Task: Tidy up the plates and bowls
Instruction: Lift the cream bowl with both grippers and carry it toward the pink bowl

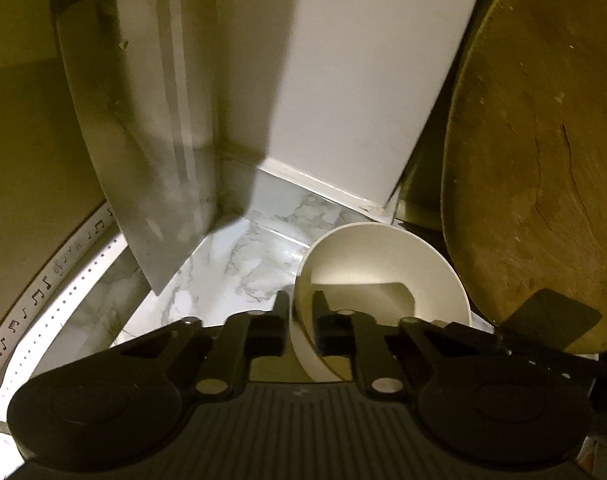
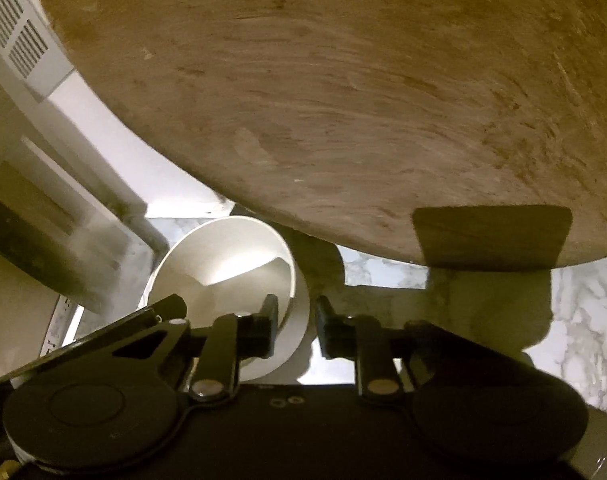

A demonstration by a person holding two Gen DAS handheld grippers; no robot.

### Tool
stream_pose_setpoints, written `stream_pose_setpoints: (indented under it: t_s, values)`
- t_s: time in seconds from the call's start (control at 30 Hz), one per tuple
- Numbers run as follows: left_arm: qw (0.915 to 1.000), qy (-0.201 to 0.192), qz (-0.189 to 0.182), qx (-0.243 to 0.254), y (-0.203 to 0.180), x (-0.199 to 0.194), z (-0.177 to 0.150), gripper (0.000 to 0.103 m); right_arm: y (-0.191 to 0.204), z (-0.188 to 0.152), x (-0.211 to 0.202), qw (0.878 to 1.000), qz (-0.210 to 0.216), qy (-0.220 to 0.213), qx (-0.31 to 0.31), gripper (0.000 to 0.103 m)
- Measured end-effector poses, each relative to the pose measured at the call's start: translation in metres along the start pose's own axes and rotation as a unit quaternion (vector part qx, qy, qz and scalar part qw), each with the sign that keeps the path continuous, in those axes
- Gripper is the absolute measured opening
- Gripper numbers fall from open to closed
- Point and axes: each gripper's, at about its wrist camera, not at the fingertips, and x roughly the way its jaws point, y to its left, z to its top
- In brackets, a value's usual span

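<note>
A white-and-grey marbled surface (image 1: 239,264) runs underneath, brightly lit in patches and crossed by hard shadows. A white wall panel (image 1: 355,80) rises behind it, meeting it at a white skirting strip (image 1: 323,184). A grey upright panel (image 1: 155,140) stands to the left. A white strip printed with music notes (image 1: 43,284) curves along the left edge. A white vented unit (image 2: 19,36) shows in the right wrist view.

A round white bowl with smooth plain sides (image 1: 383,268) (image 2: 227,264) is sitting on the shiny white marble top. It is tipping a little to one side. Its rim is being pinched on two sides. It is lying just beside a big round brown wooden board.
</note>
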Motion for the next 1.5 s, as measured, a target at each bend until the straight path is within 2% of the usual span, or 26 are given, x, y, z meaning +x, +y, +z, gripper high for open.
stream_pose_setpoints:
  t_s: [0.07,0.57,1.5]
  values:
    - [1.0000,0.001,0.001,0.000,-0.001,-0.003,-0.001,0.009,0.002,0.000,-0.001,1.000,0.003,0.001,-0.002,0.009]
    - [0.9996,0.027,-0.006,0.010,0.003,-0.035,-0.026,0.009,0.009,-0.023,-0.023,0.999,-0.007,0.015,-0.032,0.009]
    - [0.9997,0.006,-0.013,0.018,0.034,-0.181,-0.083,0.009,0.044,-0.096,-0.135,0.997,0.019,0.002,-0.074,0.009]
